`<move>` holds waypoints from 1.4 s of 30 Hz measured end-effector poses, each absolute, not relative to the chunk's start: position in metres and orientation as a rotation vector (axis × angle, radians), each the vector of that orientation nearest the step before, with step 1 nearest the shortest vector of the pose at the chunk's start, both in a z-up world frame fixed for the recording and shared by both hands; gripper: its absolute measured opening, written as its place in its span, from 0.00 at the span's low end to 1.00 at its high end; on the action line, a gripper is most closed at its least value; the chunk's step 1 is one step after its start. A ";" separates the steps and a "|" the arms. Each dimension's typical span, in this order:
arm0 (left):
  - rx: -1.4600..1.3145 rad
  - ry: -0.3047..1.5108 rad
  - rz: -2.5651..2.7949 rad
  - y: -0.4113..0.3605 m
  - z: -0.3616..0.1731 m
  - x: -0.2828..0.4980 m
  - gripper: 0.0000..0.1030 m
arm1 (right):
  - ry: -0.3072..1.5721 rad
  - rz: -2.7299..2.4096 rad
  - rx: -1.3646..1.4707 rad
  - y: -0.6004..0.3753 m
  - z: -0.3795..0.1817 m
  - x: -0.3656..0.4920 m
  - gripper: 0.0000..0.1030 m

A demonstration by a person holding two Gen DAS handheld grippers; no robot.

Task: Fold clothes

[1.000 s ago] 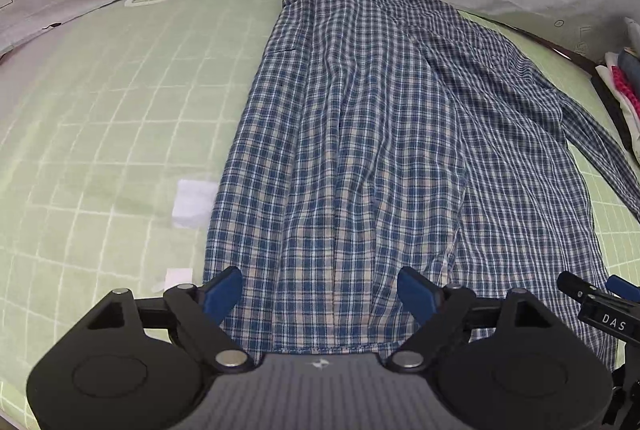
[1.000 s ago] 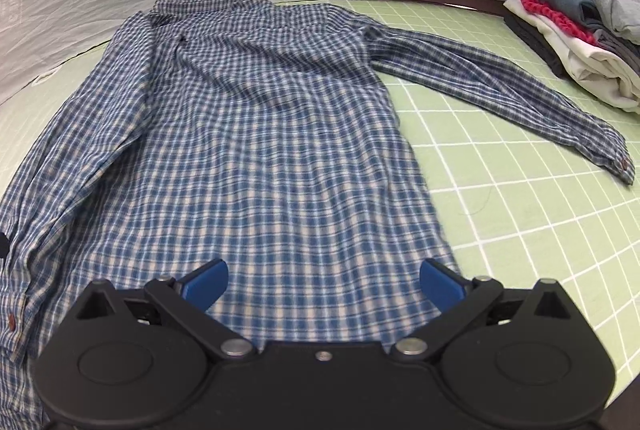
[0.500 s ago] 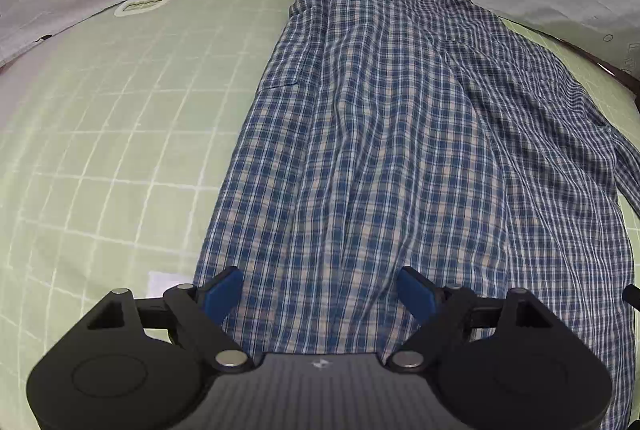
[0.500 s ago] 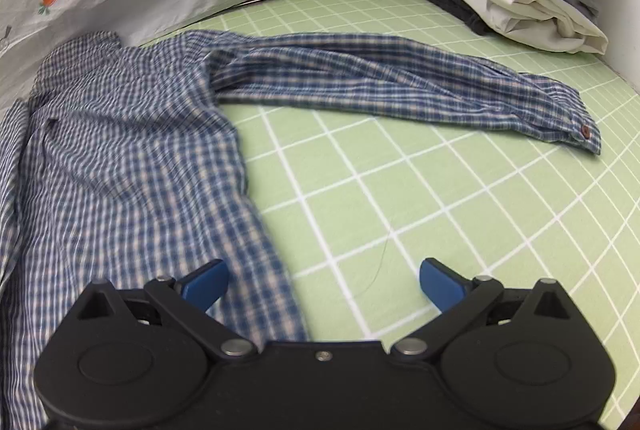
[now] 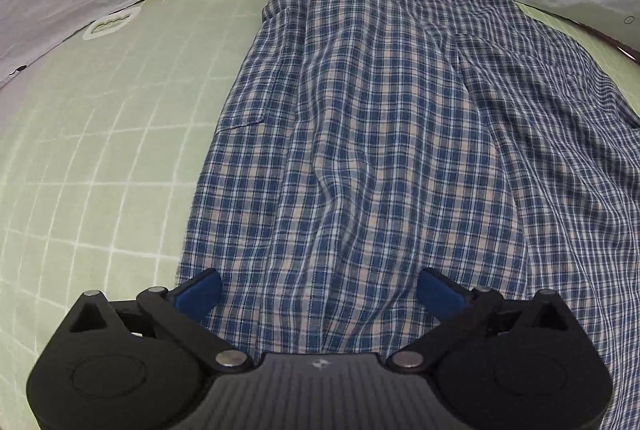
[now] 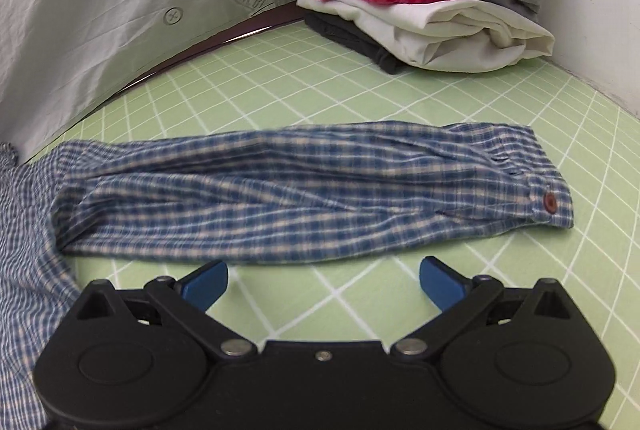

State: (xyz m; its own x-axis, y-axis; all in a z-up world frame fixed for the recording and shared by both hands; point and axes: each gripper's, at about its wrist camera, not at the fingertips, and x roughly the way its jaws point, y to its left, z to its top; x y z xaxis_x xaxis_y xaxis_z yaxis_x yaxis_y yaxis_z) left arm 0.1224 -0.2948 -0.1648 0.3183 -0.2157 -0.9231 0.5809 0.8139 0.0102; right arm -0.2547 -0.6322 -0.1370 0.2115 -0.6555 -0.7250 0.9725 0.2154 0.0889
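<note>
Blue plaid shirt [image 5: 380, 149] flat on mat

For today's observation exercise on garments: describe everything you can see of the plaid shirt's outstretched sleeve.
The sleeve is blue, white and beige plaid, of thin woven cloth by its look. It lies flat but wrinkled on the green gridded mat, stretched sideways from the shirt's body. Its cuff is gathered and bears one dark reddish button. Nothing grips it: the right gripper hangs open just short of it.

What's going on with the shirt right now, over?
Left gripper opening over plaid shirt, gripping nothing. Right gripper open before outstretched sleeve. Nothing blocking.
</note>
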 end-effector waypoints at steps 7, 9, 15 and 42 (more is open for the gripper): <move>0.371 1.123 -0.549 -0.297 -0.166 0.125 1.00 | 0.589 -1.345 0.624 -0.672 -0.139 -0.267 1.00; 0.370 1.119 -0.549 -0.298 -0.165 0.125 1.00 | 0.636 -1.363 0.576 -0.681 -0.142 -0.260 1.00; 0.362 1.100 -0.549 -0.299 -0.165 0.124 1.00 | 0.641 -1.261 0.505 -0.682 -0.138 -0.243 0.74; 0.358 1.064 -0.571 -0.294 -0.161 0.119 1.00 | 0.691 -0.536 0.504 -0.524 -0.102 -0.087 0.80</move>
